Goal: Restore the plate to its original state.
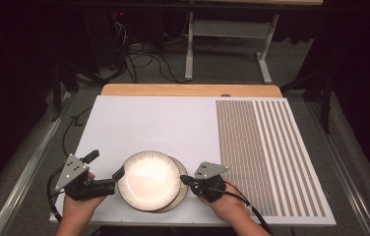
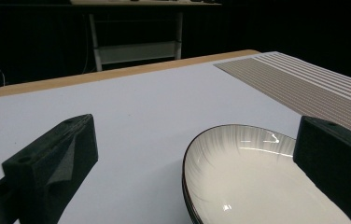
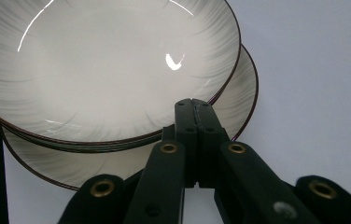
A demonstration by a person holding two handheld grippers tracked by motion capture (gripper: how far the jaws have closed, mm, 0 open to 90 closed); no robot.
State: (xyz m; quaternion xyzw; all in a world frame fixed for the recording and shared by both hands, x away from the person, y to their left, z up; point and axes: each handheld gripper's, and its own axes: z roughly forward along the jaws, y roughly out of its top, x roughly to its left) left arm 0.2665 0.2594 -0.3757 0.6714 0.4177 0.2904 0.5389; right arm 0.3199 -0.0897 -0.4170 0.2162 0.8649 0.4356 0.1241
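Two white plates with dark rims and faint grey streaks are stacked near the front edge of the white board. The upper plate (image 1: pixel 148 178) (image 3: pixel 108 65) (image 2: pixel 248 172) sits shifted left on the lower plate (image 1: pixel 179 196) (image 3: pixel 241 93). My left gripper (image 1: pixel 105 164) (image 2: pixel 197 130) is open at the stack's left side, with one jaw next to the upper plate's rim. At the right side my right gripper (image 1: pixel 184 178) (image 3: pixel 194 105) is shut, nothing visible between its jaws. Its tips lie over the lower plate and against the upper plate's rim.
The white board (image 1: pixel 148 123) covers a wooden table (image 1: pixel 188 90). A grey-and-white striped pattern (image 1: pixel 266 147) (image 2: pixel 304 84) fills the board's right part. Beyond the table stand a white table frame (image 1: pixel 190 49) and floor cables (image 1: pixel 143 61); all around is dark.
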